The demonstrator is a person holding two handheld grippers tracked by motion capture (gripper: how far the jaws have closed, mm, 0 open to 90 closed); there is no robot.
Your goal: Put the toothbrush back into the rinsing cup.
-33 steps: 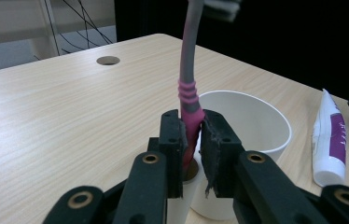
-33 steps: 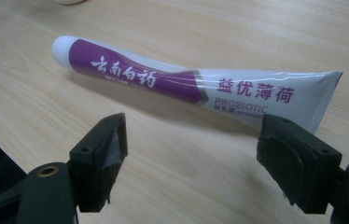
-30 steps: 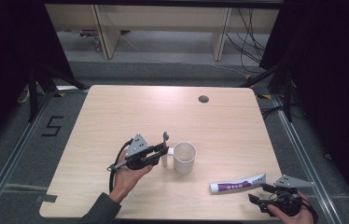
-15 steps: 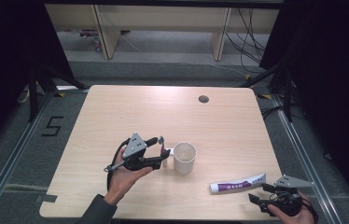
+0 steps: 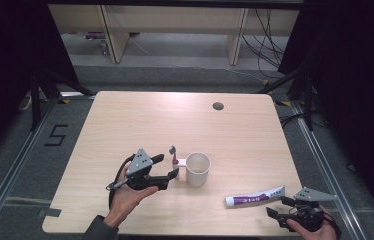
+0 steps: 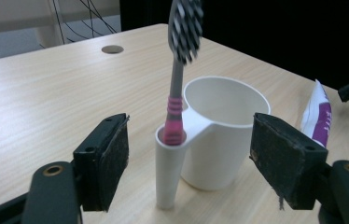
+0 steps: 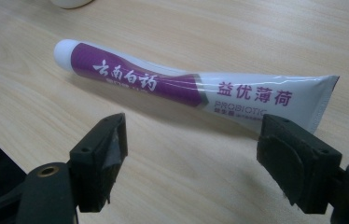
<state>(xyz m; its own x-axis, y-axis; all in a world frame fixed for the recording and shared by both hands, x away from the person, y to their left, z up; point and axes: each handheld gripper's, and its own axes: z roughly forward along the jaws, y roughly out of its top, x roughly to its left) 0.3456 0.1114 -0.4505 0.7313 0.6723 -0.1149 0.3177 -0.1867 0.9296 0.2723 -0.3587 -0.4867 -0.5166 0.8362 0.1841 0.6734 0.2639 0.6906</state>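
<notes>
A white cup [image 5: 197, 169] [image 6: 224, 121] stands on the wooden table [image 5: 175, 120], with a narrow tube holder [image 6: 170, 168] on its side. A grey and pink toothbrush [image 5: 173, 155] [image 6: 177, 84] stands upright in that tube, bristles up. My left gripper [image 5: 169, 166] [image 6: 193, 158] is open. Its jaws have just been opening; they flank the tube and brush, and the pads [image 6: 114, 161] are clear of both. A white and purple toothpaste tube [image 5: 255, 196] [image 7: 186, 86] lies flat at the front right. My right gripper [image 5: 278, 206] [image 7: 196, 149] rests open just short of it, with nothing between its jaws.
A round cable hole [image 5: 218, 106] sits near the table's far edge. The right hand rests at the table's front right corner, close to the edge. On the floor to the left is a "5" marking [image 5: 56, 135]. Shelf legs and cables stand beyond the table.
The left gripper's jaws have opened and let go of the toothbrush, which now stands by itself in the cup's side tube. The right gripper has not moved.
</notes>
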